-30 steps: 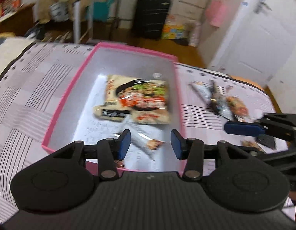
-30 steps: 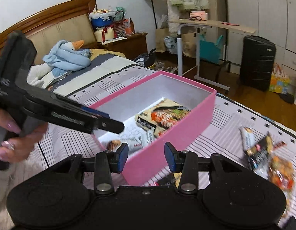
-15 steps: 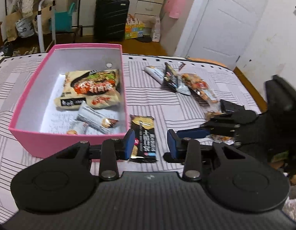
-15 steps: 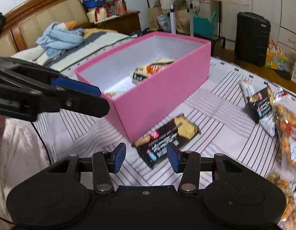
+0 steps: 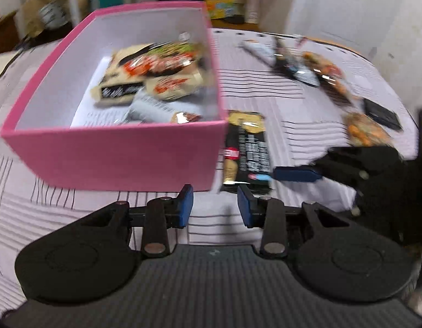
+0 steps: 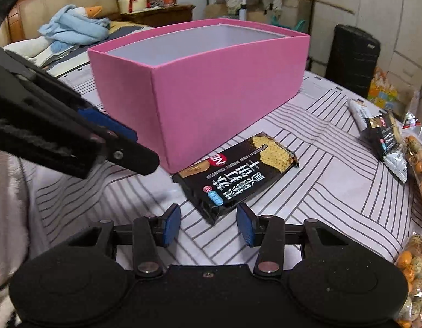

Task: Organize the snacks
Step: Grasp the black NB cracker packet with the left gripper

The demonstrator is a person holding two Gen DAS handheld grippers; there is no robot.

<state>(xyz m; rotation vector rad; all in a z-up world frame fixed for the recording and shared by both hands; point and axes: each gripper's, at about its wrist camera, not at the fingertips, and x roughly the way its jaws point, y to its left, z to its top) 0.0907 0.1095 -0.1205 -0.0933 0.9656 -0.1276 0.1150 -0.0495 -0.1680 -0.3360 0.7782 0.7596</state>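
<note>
A pink box (image 5: 115, 155) stands on the striped bedspread and holds several snack packets (image 5: 161, 73). It also shows in the right wrist view (image 6: 211, 87). A black cracker packet (image 6: 238, 175) lies flat beside the box's near corner, also in the left wrist view (image 5: 246, 150). My right gripper (image 6: 208, 227) is open and empty, just short of the packet's near end. My left gripper (image 5: 215, 207) is open and empty, low in front of the box. The left wrist view is blurred.
More snack packets (image 6: 383, 139) and bags of coated nuts (image 6: 413, 270) lie to the right on the bedspread. A blue cloth (image 6: 74, 24) lies by the headboard. A black suitcase (image 6: 353, 60) stands on the floor beyond the bed.
Both grippers have dropped lower toward the bedspread. The right gripper has closed in on the black cracker packet. The left gripper has moved nearer the box front.
</note>
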